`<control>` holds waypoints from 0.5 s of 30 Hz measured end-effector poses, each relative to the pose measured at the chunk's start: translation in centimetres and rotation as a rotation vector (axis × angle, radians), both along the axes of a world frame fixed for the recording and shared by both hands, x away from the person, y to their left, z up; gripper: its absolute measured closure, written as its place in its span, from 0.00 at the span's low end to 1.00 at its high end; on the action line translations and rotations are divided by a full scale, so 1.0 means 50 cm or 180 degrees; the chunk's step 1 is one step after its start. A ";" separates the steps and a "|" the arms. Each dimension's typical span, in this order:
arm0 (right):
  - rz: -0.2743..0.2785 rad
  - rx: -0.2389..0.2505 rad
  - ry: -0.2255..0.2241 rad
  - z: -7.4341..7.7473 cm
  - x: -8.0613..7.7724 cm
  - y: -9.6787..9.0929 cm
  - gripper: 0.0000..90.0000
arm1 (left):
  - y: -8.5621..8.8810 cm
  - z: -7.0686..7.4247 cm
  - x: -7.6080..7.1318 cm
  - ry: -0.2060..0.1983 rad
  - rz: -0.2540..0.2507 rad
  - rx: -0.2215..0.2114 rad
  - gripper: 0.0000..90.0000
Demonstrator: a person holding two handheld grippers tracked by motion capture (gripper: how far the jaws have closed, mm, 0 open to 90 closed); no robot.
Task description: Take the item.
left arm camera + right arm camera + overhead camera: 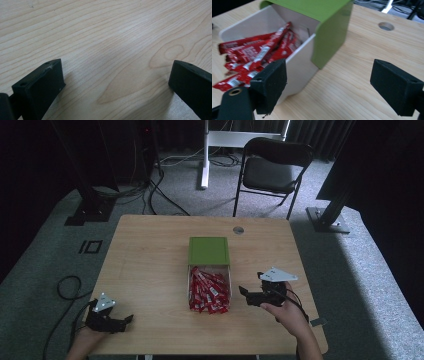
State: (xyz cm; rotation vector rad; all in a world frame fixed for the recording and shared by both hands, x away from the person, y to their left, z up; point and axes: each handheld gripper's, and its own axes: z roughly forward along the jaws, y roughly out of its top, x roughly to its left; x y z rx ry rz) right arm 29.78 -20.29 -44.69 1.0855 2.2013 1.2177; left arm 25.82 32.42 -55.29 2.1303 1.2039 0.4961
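Drawer (209, 292) of red packets (208, 291) stands pulled out toward the person from its green box (209, 251), mid-table. Judged step: approach, with nothing gripped yet. The work in hand looks to be either pushing the drawer back in or lifting packets out; the frames don't settle which.

Right gripper (243, 291) hovers just beside the drawer's right wall, tips pointing at it, a small gap between. Jaws stand wide apart and empty. In the right gripper view the white drawer (297, 67) sits ahead and to the left, partly behind the left jaw; the packets (254, 57) lie heaped inside, spilling toward the open near end. The green box (329, 32) covers the drawer's far part. Bare table (352, 82) lies between the jaws.

Left gripper (127, 319) rests low at the near left corner of the table (150, 250), well apart from the drawer. Its jaws are also wide and empty; in the left gripper view, plain wood grain (112, 50) lies between them.

Next move, as I judge it: the right gripper must shift left and over the drawer wall to reach the packets, or square itself against the near end to push. The packets are thin, slick and piled loose, so a pinch wants one lying uppermost.
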 end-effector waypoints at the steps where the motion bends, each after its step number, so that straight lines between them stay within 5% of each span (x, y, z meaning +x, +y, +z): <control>1: 0.0000 0.0000 0.0000 0.000 0.000 0.000 0.15 | 0.000 0.000 0.000 0.0000 0.0000 0.0000 0.01; 15: 0.0235 0.0056 -0.0036 0.017 0.009 0.064 0.15 | 0.000 0.000 0.000 -0.0001 0.0002 -0.0001 0.01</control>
